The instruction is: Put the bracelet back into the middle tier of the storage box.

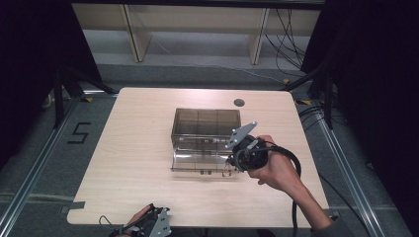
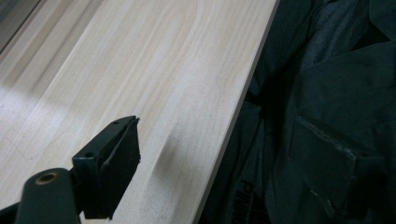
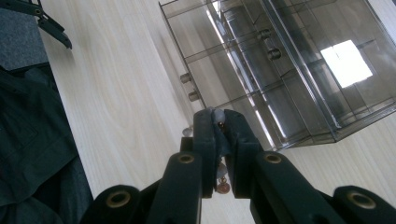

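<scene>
Right gripper (image 3: pixel 219 140): fingers clenched on a small beaded trinket (image 3: pixel 221 179), just beside the open drawer (image 1: pixel 200 160) of the smoky clear organizer box (image 1: pixel 205 126).
Left gripper (image 1: pixel 153 224): at the worktop's (image 1: pixel 133 148) near edge, fingers spread, grasping nothing.

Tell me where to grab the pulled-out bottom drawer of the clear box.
Pinch one of the two small knobs on the drawer front, coming in level from the side facing the person. The knobs stick out from a flat, thin clear wall. Use the open left tongs; the right tongs are shut on a small trinket.
</scene>
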A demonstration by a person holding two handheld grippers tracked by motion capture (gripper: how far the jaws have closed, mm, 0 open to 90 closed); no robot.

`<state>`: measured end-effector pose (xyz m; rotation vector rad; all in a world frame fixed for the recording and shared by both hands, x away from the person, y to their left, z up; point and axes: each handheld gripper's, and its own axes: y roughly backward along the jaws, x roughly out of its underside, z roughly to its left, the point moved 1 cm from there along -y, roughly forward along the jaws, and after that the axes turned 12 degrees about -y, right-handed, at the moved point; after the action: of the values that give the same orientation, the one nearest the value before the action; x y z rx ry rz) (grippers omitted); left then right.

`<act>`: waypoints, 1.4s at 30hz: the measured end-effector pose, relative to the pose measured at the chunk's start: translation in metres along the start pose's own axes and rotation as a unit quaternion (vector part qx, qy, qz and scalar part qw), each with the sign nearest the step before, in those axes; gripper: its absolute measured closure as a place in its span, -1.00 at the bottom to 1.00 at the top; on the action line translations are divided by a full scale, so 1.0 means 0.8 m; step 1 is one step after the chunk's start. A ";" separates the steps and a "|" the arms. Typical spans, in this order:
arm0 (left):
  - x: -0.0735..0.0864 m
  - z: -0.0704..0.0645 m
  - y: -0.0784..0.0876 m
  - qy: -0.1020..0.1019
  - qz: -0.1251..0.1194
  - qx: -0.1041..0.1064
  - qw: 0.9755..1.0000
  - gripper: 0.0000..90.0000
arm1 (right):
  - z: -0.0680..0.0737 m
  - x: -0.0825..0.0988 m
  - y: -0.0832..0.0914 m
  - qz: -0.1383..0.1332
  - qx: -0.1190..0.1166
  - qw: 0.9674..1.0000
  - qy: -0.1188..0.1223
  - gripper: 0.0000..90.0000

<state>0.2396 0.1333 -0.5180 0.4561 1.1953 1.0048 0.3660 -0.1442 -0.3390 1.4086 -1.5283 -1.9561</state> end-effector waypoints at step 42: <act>0.000 0.001 0.002 0.000 0.002 0.008 1.000 -0.64 | -0.050 -0.025 -0.044 0.035 0.018 0.999 -0.031 0.87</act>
<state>0.2397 0.1341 -0.5162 0.4703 1.2039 0.9998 0.4200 -0.1391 -0.3574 1.3012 -1.6258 -1.9569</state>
